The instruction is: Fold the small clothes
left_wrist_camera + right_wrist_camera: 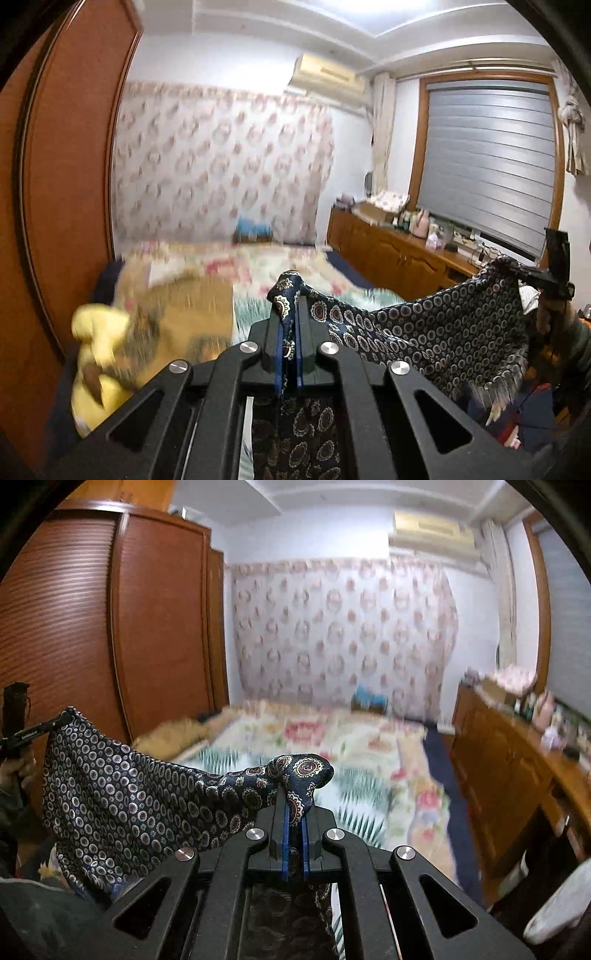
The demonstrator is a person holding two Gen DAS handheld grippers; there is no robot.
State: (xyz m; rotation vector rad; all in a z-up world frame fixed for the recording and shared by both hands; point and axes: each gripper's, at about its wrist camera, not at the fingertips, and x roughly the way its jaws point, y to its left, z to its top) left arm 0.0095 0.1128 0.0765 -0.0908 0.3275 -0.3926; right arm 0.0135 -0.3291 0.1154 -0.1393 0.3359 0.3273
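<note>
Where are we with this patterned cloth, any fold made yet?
Done: both grips are set. The left gripper and the right gripper are each shut on a corner of the navy patterned cloth, which hangs spread between them above the bed. In hand: holding it up opened out. Left: no fold shows yet; it has to be laid down and folded.

A bed (332,746) under a floral cover (blurred) carries a tan cushion (173,738).

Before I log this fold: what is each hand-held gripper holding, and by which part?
Both hold one dark patterned scarf, stretched between them: the left hand-held gripper pinches one upper corner, the right hand-held gripper the other.
</note>
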